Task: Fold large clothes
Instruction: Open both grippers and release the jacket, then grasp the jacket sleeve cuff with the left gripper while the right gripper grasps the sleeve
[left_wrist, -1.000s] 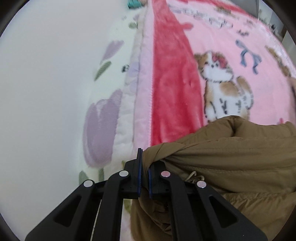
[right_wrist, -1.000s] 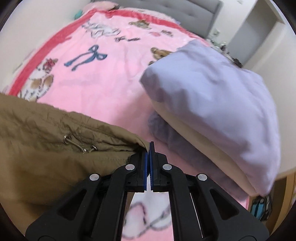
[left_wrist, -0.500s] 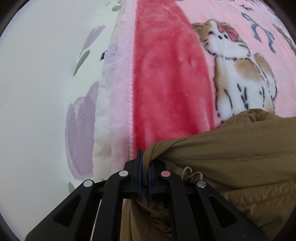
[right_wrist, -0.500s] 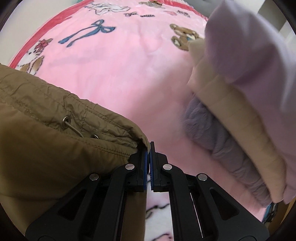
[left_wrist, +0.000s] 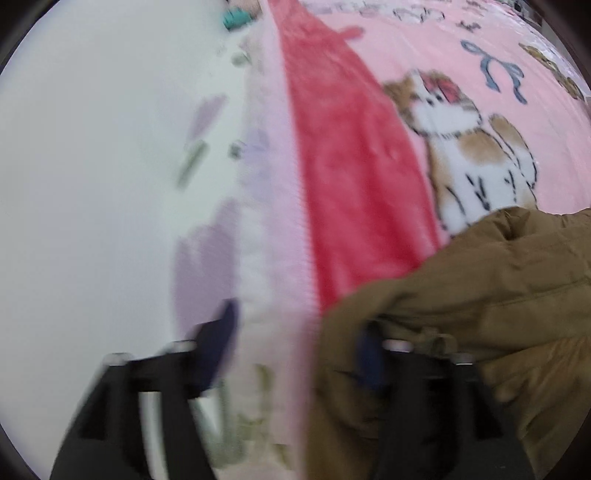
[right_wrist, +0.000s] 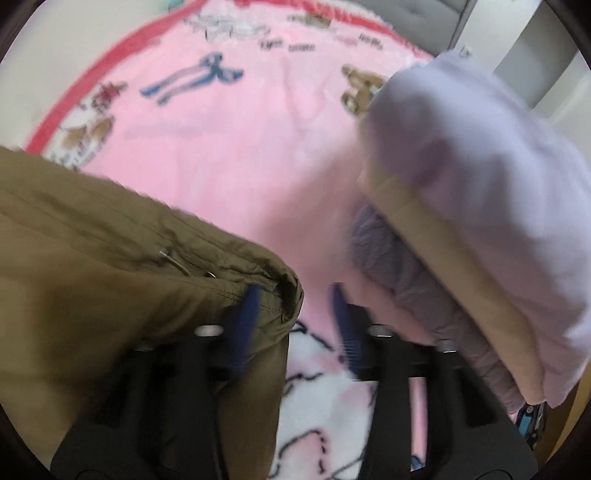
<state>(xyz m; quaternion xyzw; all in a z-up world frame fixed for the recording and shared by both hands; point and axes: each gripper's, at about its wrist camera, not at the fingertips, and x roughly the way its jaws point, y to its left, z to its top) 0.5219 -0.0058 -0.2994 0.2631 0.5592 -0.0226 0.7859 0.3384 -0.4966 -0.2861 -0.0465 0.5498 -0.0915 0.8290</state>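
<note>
Left wrist view: the left gripper (left_wrist: 295, 343) stood released, its jaws having just been opening. The two blue pads were wide apart at the lower centre of the frame. The brown jacket (left_wrist: 480, 295) lay across the lower right of the frame, on the pink blanket (left_wrist: 461, 44). A bunched corner of the jacket sat between the pads, against the right-hand pad and clear of the left-hand one. The blanket's red border (left_wrist: 351, 166) ran from the top centre down to the jacket. A white sheet with purple tulip prints (left_wrist: 207, 258) hung along the left side of the blanket edge. The frame was blurred.

Right wrist view: the right gripper (right_wrist: 295, 317) was likewise released, its jaws having just been opening. The jacket (right_wrist: 92, 277) filled the lower left of the frame, its hem corner lying over the left-hand pad. The right-hand pad stood clear of the fabric, with blanket (right_wrist: 240, 147) visible in the gap. A stack of folded clothes (right_wrist: 480, 221), lilac over beige over grey-purple, occupied the right of the frame, just beside the gripper.
</note>
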